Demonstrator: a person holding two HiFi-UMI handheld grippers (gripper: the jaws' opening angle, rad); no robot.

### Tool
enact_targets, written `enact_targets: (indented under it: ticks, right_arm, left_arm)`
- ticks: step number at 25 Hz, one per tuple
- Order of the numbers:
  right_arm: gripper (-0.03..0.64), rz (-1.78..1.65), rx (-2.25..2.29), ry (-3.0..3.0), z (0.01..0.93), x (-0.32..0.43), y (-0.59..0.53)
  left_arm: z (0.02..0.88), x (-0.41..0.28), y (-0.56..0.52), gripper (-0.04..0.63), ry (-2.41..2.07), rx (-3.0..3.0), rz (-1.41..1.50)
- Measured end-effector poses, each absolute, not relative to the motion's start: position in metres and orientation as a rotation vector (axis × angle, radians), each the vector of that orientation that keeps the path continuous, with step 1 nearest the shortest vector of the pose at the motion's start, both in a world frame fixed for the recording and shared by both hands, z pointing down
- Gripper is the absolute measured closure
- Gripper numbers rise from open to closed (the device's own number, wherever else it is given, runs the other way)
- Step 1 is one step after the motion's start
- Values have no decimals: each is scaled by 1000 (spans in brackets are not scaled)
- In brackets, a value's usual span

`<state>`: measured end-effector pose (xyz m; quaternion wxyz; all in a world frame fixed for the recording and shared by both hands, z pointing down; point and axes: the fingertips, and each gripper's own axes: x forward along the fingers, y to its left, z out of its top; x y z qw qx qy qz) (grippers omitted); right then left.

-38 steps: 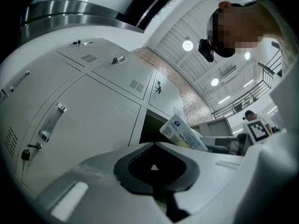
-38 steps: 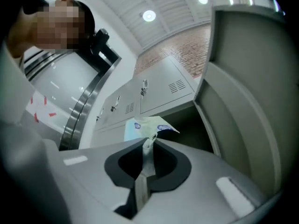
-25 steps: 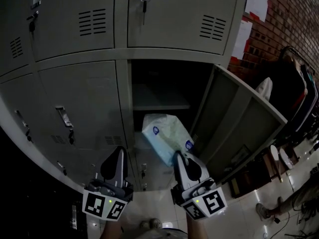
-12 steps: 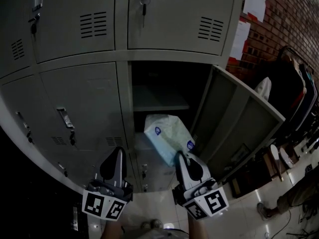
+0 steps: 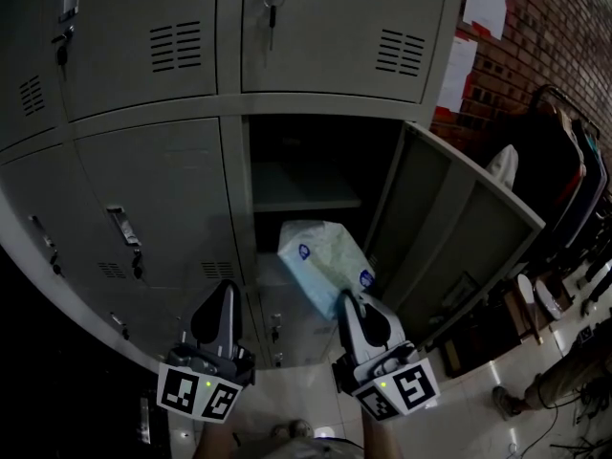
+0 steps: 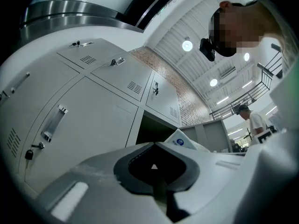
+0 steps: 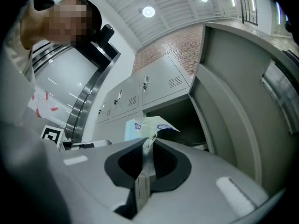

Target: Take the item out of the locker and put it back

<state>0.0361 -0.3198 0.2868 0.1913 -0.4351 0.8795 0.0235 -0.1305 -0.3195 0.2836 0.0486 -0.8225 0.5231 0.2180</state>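
Note:
A pale plastic bag (image 5: 323, 260) with blue round marks hangs in front of the open locker compartment (image 5: 306, 175). My right gripper (image 5: 346, 301) is shut on the bag's lower corner, and in the right gripper view a strip of the bag (image 7: 148, 141) is pinched between the closed jaws. My left gripper (image 5: 228, 295) stays below the closed locker door (image 5: 163, 199) to the left, jaws together with nothing in them. The left gripper view shows the bag (image 6: 184, 141) just past that gripper's tip.
The open locker door (image 5: 459, 228) swings out to the right. A shelf (image 5: 304, 197) crosses the compartment. Closed lockers with handles and keys surround it. A brick wall (image 5: 555, 36) with papers, dark bags and a person's legs (image 5: 535, 385) lie to the right on the glossy floor.
The bag has risen a little and drifted slightly right with my right gripper. The left gripper has hardly moved.

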Motion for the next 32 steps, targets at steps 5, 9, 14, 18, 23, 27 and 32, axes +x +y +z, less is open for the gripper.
enact_targets:
  ticks: [5, 9, 14, 18, 23, 27, 32]
  right_arm:
    - [604, 62, -1230, 2467, 289, 38, -319]
    - [604, 47, -1215, 2455, 286, 38, -321]
    - [604, 98, -1217, 2455, 248, 33, -356]
    - [604, 70, -1293, 2441, 220, 31, -430]
    - [604, 59, -1461, 2586, 224, 13, -517]
    - [604, 72, -1537, 2663, 229, 2, -551]
    - [604, 72, -1593, 2725, 243, -4, -570]
  left_arm:
    - [284, -133, -320, 592, 1600, -2506, 676]
    - [284, -133, -322, 592, 1600, -2506, 675]
    - [285, -136, -325, 592, 1610, -2505, 683]
    - [288, -134, -330, 592, 1613, -2518, 681]
    - [295, -135, -337, 591, 1627, -2529, 672]
    - [297, -139, -342, 592, 1642, -2522, 661]
    - [298, -141, -348, 592, 1649, -2520, 652]
